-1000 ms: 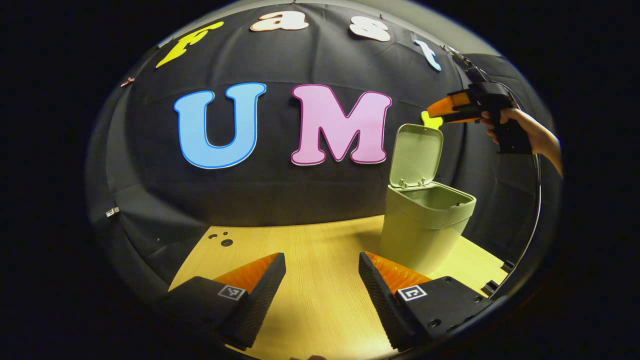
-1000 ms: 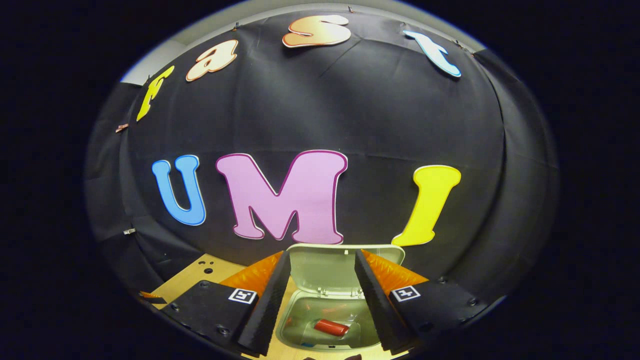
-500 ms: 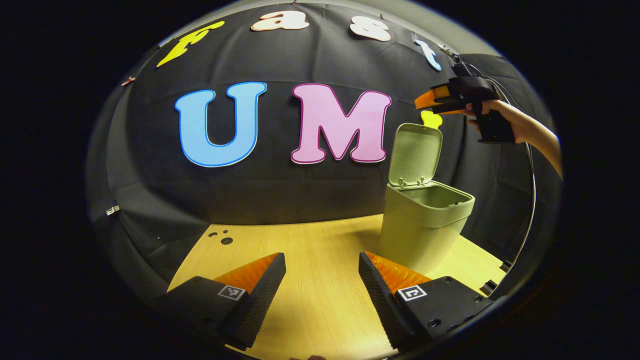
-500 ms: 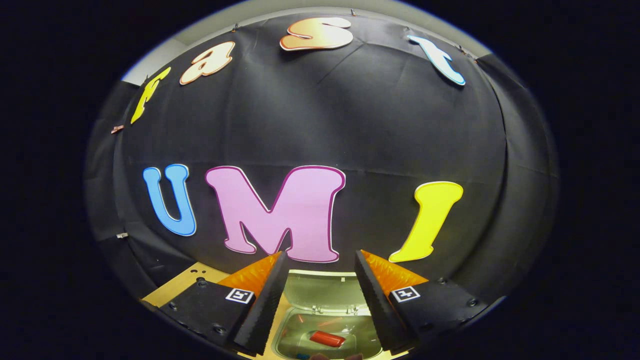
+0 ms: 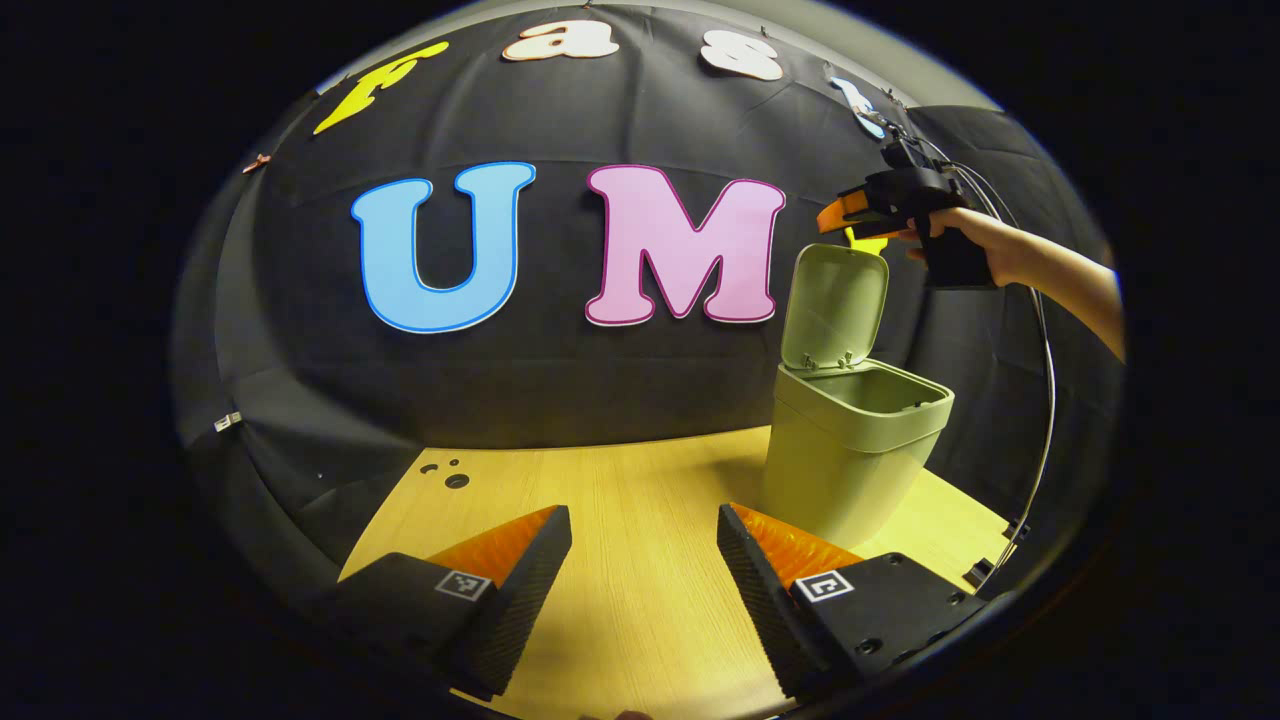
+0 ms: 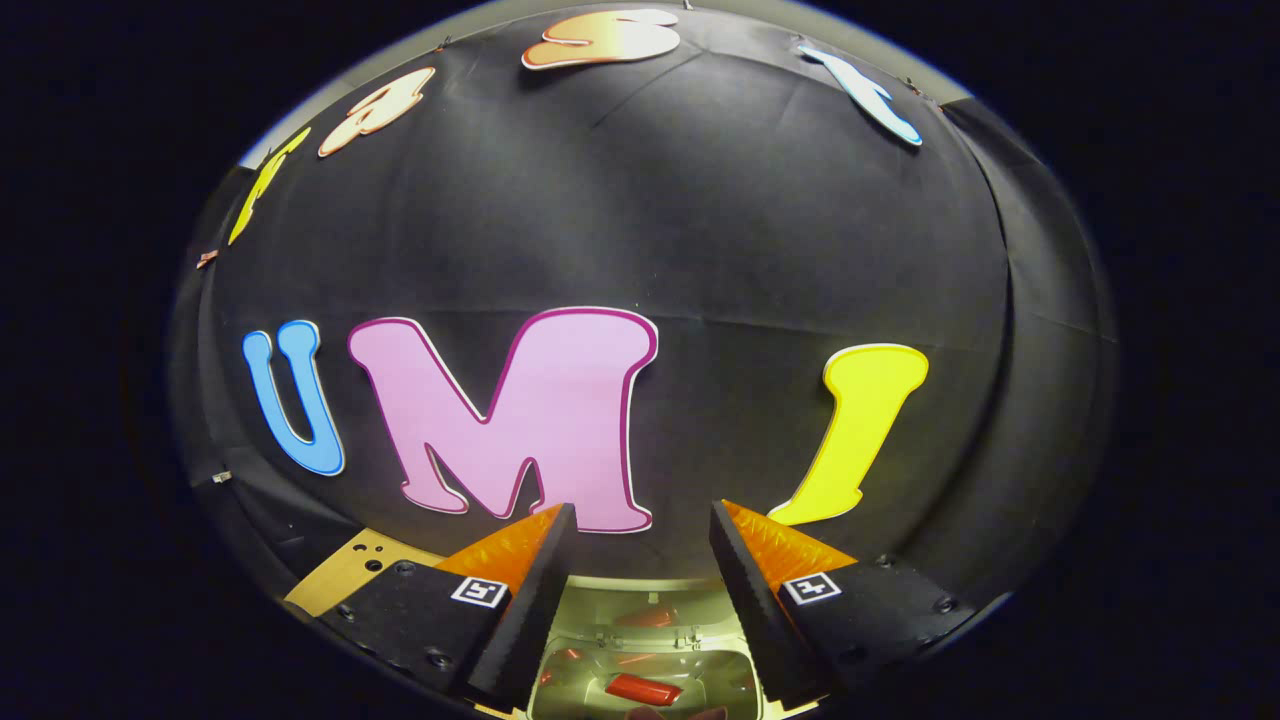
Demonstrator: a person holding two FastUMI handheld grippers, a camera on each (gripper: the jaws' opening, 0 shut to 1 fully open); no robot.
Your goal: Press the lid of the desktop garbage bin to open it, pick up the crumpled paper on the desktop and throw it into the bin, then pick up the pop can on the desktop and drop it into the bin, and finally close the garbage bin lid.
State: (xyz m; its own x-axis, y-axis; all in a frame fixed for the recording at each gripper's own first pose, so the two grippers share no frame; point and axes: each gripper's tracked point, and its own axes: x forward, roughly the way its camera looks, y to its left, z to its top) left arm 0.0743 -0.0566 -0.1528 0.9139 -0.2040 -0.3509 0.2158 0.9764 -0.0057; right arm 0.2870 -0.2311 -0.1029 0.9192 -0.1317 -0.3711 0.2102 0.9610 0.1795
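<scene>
The right hand-held gripper (image 6: pixel 635 600) has its fingers apart with nothing between them. In the left gripper view it (image 5: pixel 848 213) hangs just above the top edge of the raised lid (image 5: pixel 835 305), at about 1 o'clock from the bin (image 5: pixel 850 445), gripped by a hand (image 5: pixel 960 235). That is likely placed to push the lid forward and down, the closing step.

In its own view, at 6 o'clock, it looks down into the bin's mouth (image 6: pixel 645 675), where the can (image 6: pixel 643 688) lies on its side on the bottom: red, with reflections on the inner walls. The paper cannot be made out inside.

The left hand-held gripper (image 5: pixel 645 570) is also spread apart and empty, held low over the counter (image 5: pixel 620 500), well clear of the bin at its 2 o'clock, seemingly to stay out of the way.

The bin is pale green and smooth, standing upright near the counter's far right, with the lid hinged at the back and near vertical.
</scene>
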